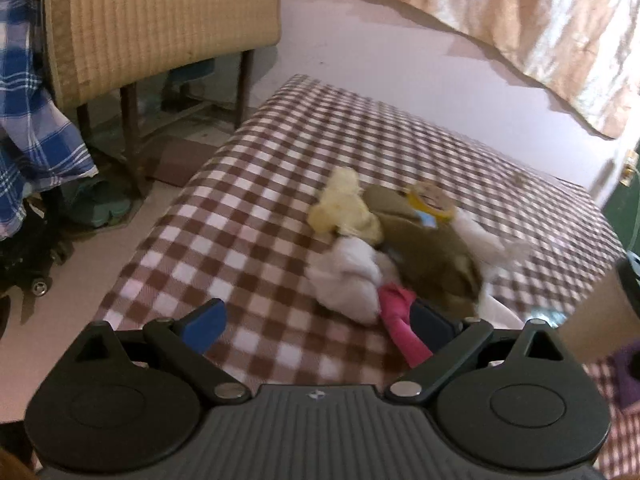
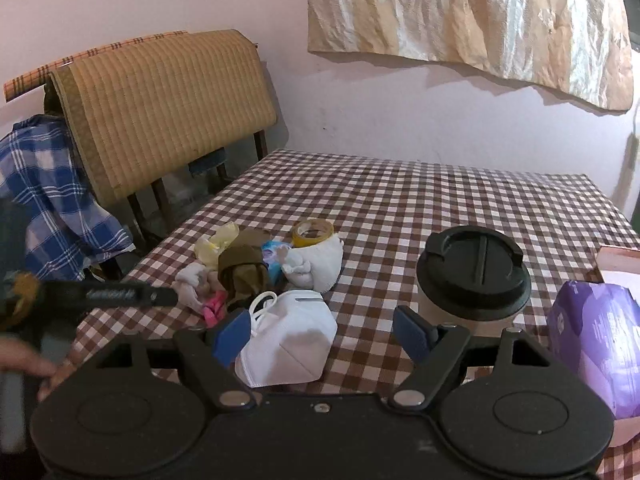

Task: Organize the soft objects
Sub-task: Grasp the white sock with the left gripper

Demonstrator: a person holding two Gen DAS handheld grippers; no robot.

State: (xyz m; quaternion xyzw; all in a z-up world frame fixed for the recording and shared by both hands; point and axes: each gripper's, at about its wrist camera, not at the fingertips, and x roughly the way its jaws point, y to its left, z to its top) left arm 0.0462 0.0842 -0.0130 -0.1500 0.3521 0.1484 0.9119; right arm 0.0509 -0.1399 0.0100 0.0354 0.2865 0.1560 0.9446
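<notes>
Socks [image 1: 352, 276] and cloths are lying heaped on the checked table [image 1: 248, 184]; the left gripper [image 1: 320, 320] and right gripper [image 2: 324, 334] are both hanging apart, holding nothing.

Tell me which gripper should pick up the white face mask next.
Right. The right gripper is open with the white face mask lying between its fingers; the left gripper faces the sock pile instead.

Checked cloth tablecloth [image 2: 400, 200], woven straw mat [image 2: 168, 108], matt plastic lid [image 2: 474, 264].
</notes>
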